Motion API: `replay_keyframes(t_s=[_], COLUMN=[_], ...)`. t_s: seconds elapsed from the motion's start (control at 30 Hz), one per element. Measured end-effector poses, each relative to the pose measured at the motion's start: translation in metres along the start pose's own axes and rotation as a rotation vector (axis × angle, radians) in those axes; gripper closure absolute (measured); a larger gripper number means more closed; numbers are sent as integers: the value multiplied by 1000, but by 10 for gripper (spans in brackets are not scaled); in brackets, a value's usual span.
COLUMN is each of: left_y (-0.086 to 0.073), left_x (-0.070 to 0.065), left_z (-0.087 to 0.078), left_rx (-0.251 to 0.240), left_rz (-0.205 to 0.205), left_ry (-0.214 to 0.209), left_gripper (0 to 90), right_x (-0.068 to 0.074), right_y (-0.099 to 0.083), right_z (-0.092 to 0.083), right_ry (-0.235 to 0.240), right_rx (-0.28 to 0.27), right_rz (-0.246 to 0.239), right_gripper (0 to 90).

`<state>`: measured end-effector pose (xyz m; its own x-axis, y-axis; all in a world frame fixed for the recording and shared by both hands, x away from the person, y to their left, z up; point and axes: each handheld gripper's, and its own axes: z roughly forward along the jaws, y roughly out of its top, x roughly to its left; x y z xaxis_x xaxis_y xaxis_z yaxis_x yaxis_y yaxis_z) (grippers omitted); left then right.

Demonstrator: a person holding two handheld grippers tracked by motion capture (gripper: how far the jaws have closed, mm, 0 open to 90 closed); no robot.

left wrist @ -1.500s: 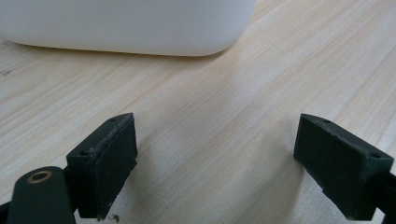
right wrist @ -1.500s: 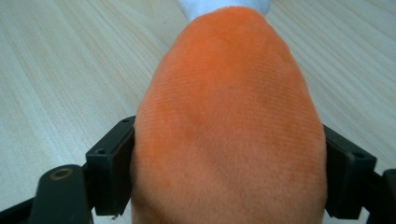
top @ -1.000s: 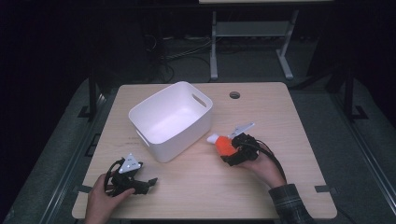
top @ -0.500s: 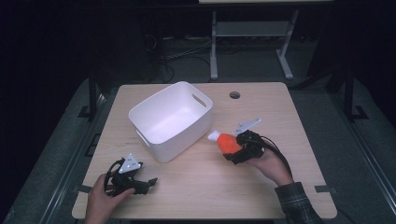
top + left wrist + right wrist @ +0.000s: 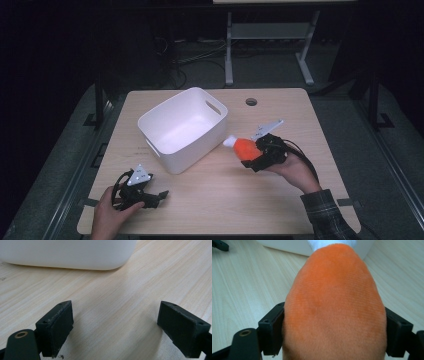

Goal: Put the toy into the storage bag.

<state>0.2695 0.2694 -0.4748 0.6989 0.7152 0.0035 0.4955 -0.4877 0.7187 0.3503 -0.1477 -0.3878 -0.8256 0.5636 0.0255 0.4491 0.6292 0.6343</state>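
An orange plush toy (image 5: 245, 148) with a white tip sits between the jaws of my right gripper (image 5: 254, 155), which is shut on it and holds it a little above the table, right of the white bin (image 5: 150, 125). In the right gripper view the orange toy (image 5: 334, 305) bulges between both black pads (image 5: 272, 327), its white tip pointing at the bin wall. My left gripper (image 5: 157, 196) rests near the table's front left corner, held by a hand, its jaws wide apart. In the left gripper view its pads (image 5: 57, 325) stand open over bare wood, facing the bin's wall (image 5: 67, 255).
The light wooden table (image 5: 215, 200) has a cable hole (image 5: 251, 102) at the back. A cable trails from the right gripper along the hand. A metal stand (image 5: 270, 35) and cables lie on the dark floor beyond the table.
My right gripper has lifted the orange toy off the table and carried it slightly up and to the right. The left gripper has stayed put.
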Motion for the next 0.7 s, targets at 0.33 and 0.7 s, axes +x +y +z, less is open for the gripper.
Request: replay_keyframes(t_s=[0.33,0.7], left_y=[0,0], left_x=[0,0], left_z=[0,0], left_rx=[-3,-4], left_rz=[-1,-2], left_ry=[1,1], left_gripper=[125,125], right_x=[-1,0], right_y=[16,33], right_z=[-16,-30], right_ry=[5,12], right_rx=[-16,-25], right_rz=[-35,-74], right_gripper=[201,201])
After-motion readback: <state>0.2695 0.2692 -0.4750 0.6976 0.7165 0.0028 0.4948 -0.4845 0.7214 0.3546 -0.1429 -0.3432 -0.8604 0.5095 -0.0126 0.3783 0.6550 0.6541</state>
